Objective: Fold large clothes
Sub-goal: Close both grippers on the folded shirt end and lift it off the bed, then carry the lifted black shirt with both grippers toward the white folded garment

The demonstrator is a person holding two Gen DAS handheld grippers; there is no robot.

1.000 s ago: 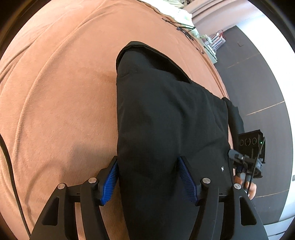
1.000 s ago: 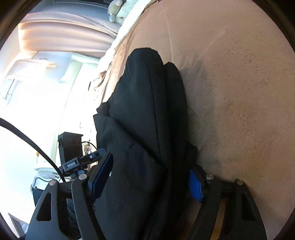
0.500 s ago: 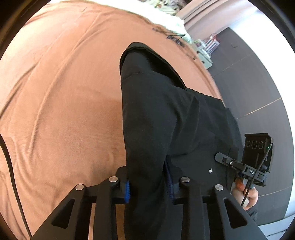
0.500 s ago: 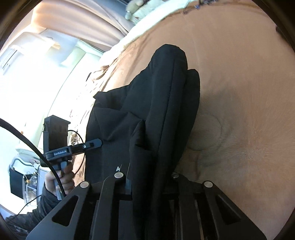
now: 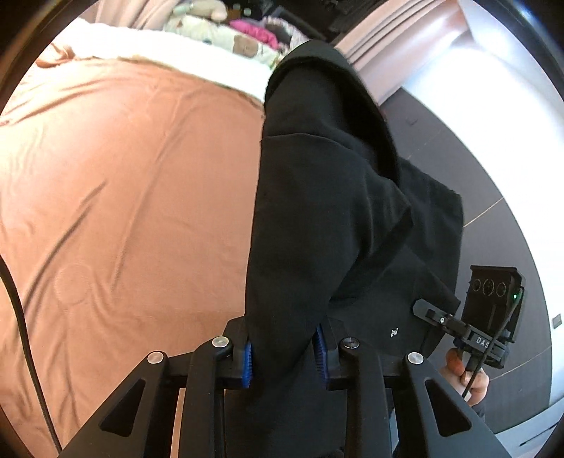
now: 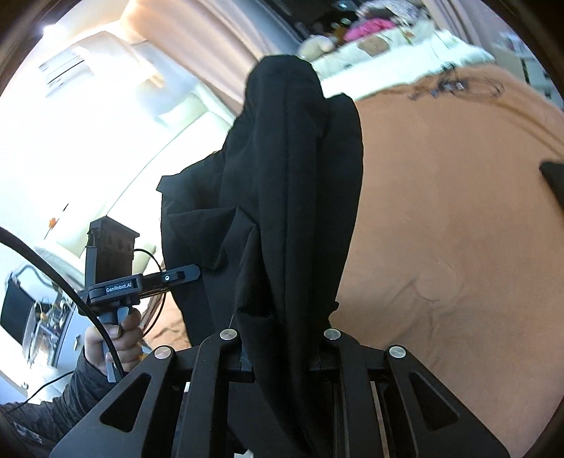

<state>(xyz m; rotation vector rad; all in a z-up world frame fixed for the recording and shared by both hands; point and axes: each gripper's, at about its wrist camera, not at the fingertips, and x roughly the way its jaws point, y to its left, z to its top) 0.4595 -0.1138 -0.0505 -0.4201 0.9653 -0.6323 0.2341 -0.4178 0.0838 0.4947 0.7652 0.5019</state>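
Note:
A large black garment hangs lifted above the orange-brown bed cover, stretched between both grippers. My left gripper is shut on one bunched edge, and its blue pads press the cloth from both sides. In the right wrist view the same black garment rises in a tall fold. My right gripper is shut on its near edge there, with the pads hidden by the cloth. Each view shows the other gripper held in a hand beside the garment.
The bed cover spreads wide beside the garment. White bedding with soft toys lies at the bed's far end. Dark floor lies beyond the bed's edge. A thin cable lies on the cover, and a dark object sits at the right rim.
Both grippers closed on the garment's near edge and then rose, lifting the garment off the bed cover. More of the room beyond the bed has come into view.

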